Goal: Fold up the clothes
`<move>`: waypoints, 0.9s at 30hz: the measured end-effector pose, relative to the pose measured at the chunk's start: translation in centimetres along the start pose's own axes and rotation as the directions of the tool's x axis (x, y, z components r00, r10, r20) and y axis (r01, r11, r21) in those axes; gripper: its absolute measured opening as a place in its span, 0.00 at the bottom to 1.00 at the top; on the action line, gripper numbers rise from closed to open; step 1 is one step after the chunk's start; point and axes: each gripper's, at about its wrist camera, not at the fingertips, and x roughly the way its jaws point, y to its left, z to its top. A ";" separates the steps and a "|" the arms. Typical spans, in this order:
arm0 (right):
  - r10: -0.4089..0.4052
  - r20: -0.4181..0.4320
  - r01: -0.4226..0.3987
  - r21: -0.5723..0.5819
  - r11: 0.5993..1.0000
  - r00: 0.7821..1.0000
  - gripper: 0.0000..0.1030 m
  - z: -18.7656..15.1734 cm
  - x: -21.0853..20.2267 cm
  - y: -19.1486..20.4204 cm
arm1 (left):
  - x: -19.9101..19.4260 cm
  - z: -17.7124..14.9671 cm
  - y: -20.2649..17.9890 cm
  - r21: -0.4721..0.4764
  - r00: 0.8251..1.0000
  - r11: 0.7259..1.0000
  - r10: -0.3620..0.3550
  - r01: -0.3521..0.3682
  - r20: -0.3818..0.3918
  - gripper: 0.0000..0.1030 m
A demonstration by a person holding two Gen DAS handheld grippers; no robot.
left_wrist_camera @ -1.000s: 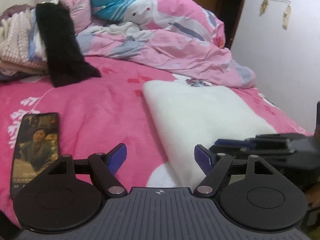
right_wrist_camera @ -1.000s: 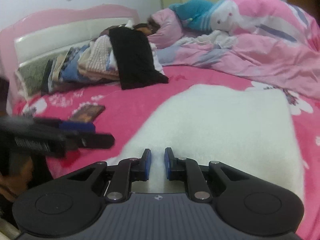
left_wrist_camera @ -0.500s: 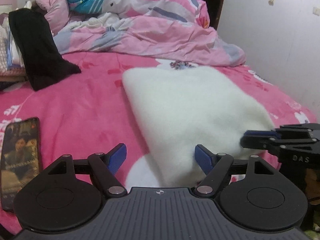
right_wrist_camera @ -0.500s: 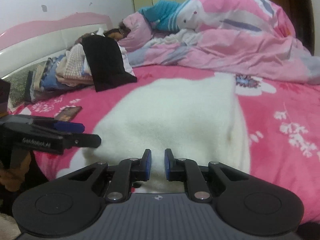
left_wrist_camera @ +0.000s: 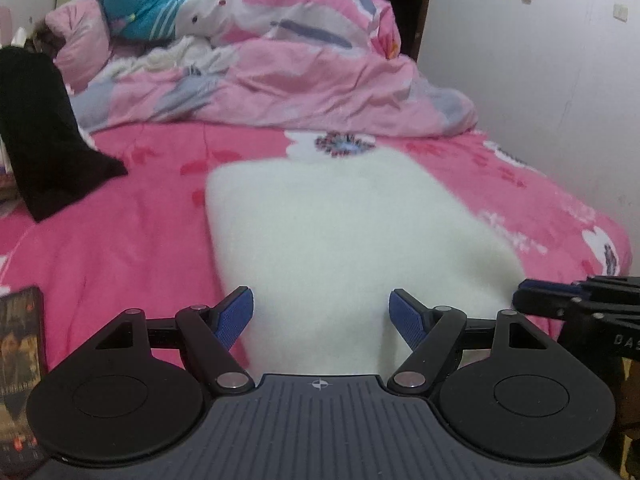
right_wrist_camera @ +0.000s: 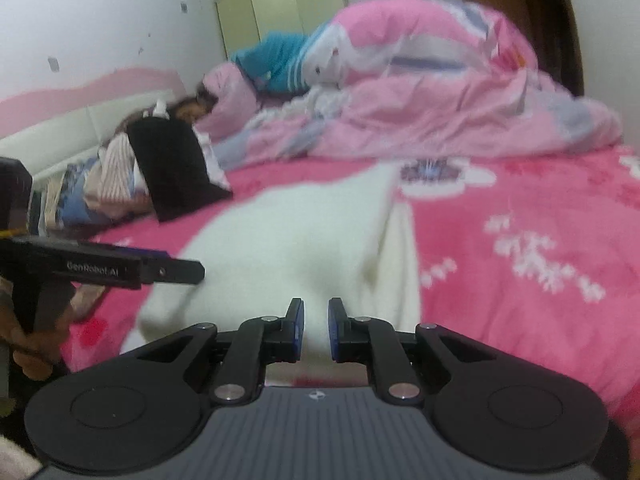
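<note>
A white fluffy garment (left_wrist_camera: 352, 240) lies folded flat on the pink bedsheet (left_wrist_camera: 120, 248). My left gripper (left_wrist_camera: 322, 312) is open just above its near edge, and only the cloth below shows between the blue pads. My right gripper (right_wrist_camera: 316, 328) hovers over the garment (right_wrist_camera: 288, 240) near its right side, where a folded layer shows. Its jaws stand almost together with a thin gap and nothing pinched. Each gripper shows side-on in the other's view: the right gripper (left_wrist_camera: 528, 300) at the garment's right edge, the left gripper (right_wrist_camera: 188, 272) at its near left.
A black garment (left_wrist_camera: 40, 140) hangs over a stack of folded clothes (right_wrist_camera: 100, 184) at the far left. A rumpled pink quilt (left_wrist_camera: 280, 72) fills the back of the bed. A phone (left_wrist_camera: 20, 344) lies at the near left. A white wall (left_wrist_camera: 560, 80) borders the right.
Both grippers have slid rightwards along the garment's near edge: the left from beside its left corner to over it, the right from the middle toward the right side. Neither jaw width changed visibly.
</note>
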 end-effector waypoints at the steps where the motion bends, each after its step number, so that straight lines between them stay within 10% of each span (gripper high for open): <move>1: 0.003 0.017 -0.003 0.002 1.000 1.000 0.13 0.3 -0.2 -0.2 | 0.3 0.2 -0.1 0.001 1.000 1.000 0.002 -0.002 0.005 0.73; 7: -0.083 -0.052 0.083 -0.002 0.997 0.995 0.21 -1.5 2.3 -2.3 | 2.9 0.6 -0.8 0.017 1.000 1.000 0.001 -0.002 0.007 0.80; 17: 0.141 -0.025 -0.126 0.326 0.937 0.990 0.41 -1.2 0.1 -7.4 | 2.9 1.3 -0.9 0.040 1.000 0.999 0.010 -0.010 0.005 0.80; 27: 0.171 -0.071 -0.139 0.323 0.936 0.983 0.41 -2.2 1.5 -7.1 | 3.2 1.3 2.1 -0.149 0.999 0.988 0.038 -0.040 -0.014 0.81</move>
